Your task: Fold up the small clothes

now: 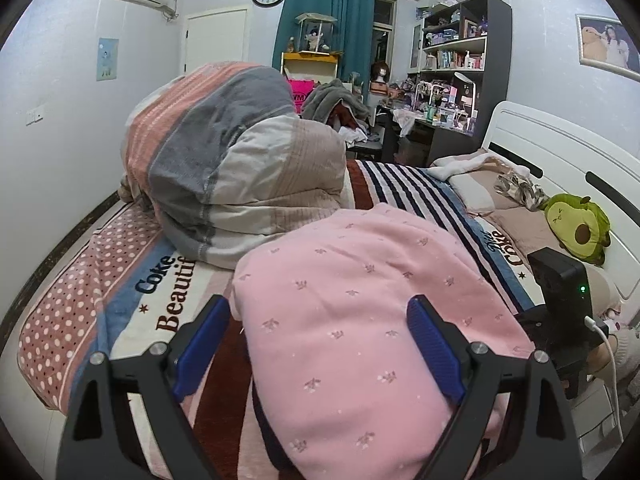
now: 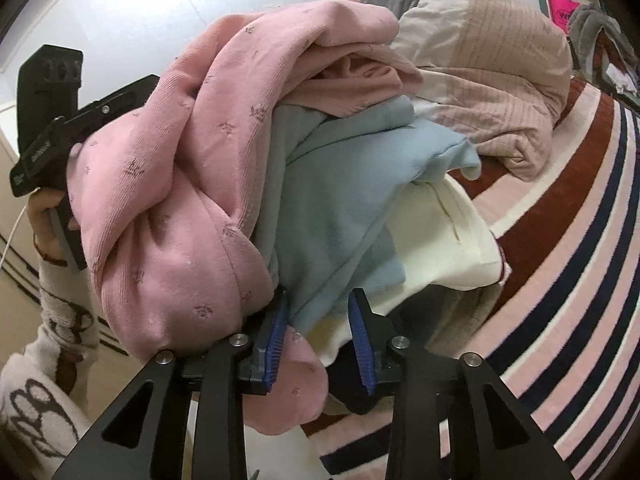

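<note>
On the left of the left wrist view, a white wall runs down to the bed (image 1: 132, 288), whose blanket shows red polka dots, a blue band and lettering. A rolled quilt (image 1: 224, 168) in orange, grey and beige checks sits toward the far left of the mattress. Nearer and toward the middle lies the pink garment (image 1: 360, 304), speckled with small sprigs, heaped on the striped blanket. The left tongs (image 1: 320, 344) stand spread wide, one blue pad on each side of the pink cloth; the left pad stands clear of the cloth, and whether the right one touches it cannot be told. To the right a green avocado plush (image 1: 576, 224) leans near the white headboard, and the other handheld device shows at the right edge.

In the right wrist view, a hand (image 2: 44, 216) in a patterned white sleeve holds the other device at the left edge. The pink garment (image 2: 176, 184) bulges up beside it, draped over a pale blue garment (image 2: 340, 208) and a cream garment (image 2: 444, 236) stacked in the middle. The right tongs (image 2: 320, 344) are part way spread, with folds of pink, blue and cream cloth lying between the blue pads; the left pad lies against the cloth, and whether the right one does cannot be told. At right the striped blanket (image 2: 560, 240) stretches away, the quilt (image 2: 488, 92) beyond it.
</note>
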